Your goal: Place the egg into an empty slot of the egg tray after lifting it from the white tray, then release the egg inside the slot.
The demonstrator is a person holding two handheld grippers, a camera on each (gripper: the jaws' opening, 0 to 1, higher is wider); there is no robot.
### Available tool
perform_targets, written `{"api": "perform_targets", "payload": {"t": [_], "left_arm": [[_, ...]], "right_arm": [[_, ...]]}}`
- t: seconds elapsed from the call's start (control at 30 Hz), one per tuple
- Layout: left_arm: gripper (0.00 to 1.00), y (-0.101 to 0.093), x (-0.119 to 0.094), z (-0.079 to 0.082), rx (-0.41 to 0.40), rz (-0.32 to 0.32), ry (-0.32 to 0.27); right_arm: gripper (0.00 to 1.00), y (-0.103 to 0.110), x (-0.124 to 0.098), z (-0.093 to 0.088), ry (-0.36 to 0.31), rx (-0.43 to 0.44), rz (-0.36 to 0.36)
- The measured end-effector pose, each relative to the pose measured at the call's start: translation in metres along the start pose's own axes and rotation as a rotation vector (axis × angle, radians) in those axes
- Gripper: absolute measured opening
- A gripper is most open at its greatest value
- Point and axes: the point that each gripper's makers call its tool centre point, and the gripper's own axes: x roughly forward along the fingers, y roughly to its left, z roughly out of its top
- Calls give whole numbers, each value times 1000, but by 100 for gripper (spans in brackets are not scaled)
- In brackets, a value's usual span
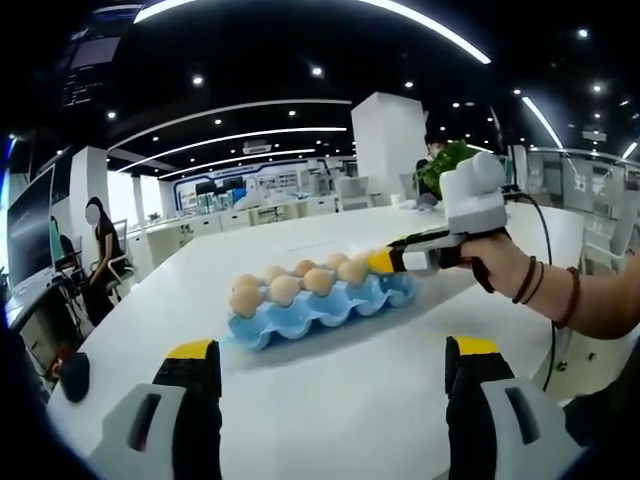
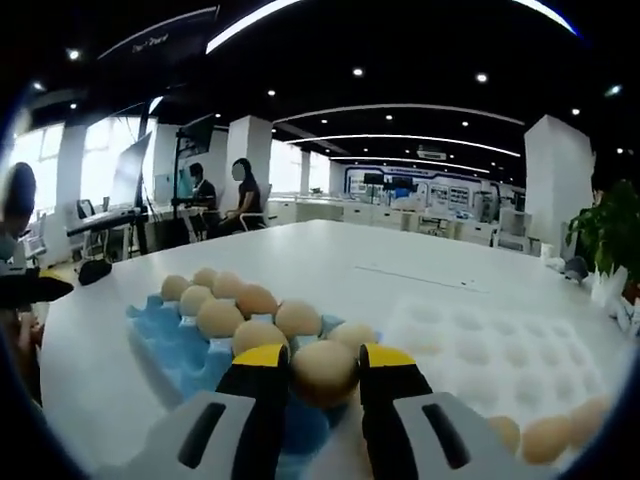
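The right gripper [image 2: 323, 372] is clenched on an egg [image 2: 324, 371], its two yellow-tipped jaws pressing the shell from either side. In the right gripper view the egg hangs at about 6 o'clock, just over the near edge of the blue egg tray [image 2: 175, 345], which already carries two rows of eggs running off toward 10 o'clock. The white tray [image 2: 500, 355] lies at 4 o'clock on the worktop [image 2: 400, 265], most of its cups bare, with a few eggs left at its near corner.

In the left gripper view the right gripper [image 1: 385, 262] reaches in from 3 o'clock to the far right end of the egg tray [image 1: 315, 312]. The left gripper [image 1: 335, 375] is released, jaws well apart with nothing between them, hovering short of the tray.

By my reading the lift from the white tray is done and the carry is nearly over; what remains is lowering the egg into a free slot and letting go
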Motion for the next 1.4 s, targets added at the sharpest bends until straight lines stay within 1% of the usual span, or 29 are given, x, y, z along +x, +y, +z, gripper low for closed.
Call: {"api": "perform_targets", "payload": {"t": [0.13,0.17,0.3,0.47,0.6,0.77,0.83,0.9,1.0,1.13,1.2,1.27,1.4], "left_arm": [[95,0,-3,-1,-1,9,3],[95,1,-4,-2,0,10,3],[95,1,-7,-1,1,11,-1],[95,2,-10,-3,11,13,8],[95,0,-11,-2,15,12,2],[95,-2,-11,1,19,9,-4],[95,-3,-11,1,17,8,-5],[95,-3,-11,2,16,8,-8],[95,-3,-11,4,14,7,-14],[96,-5,-10,6,16,3,-16],[96,-5,-9,7,16,-1,-18],[96,-6,-9,8,17,-4,-18],[97,-8,-8,10,19,-9,-22]], "right_arm": [[30,5,3,-4,23,-28,8],[29,4,3,-5,29,-42,0],[29,3,3,-4,16,-38,-7],[29,2,2,-2,3,-30,9],[29,3,2,-2,-5,-28,11],[34,1,0,4,-30,9,15],[36,0,-1,6,-43,15,9],[40,-1,-3,8,-61,4,1],[44,-6,-6,8,-67,13,-14],[45,-9,-12,8,-75,18,-24],[45,-12,-19,13,-99,17,-36],[46,-13,-23,14,-108,22,-40],[46,-16,-30,15,-115,22,-50]]}}
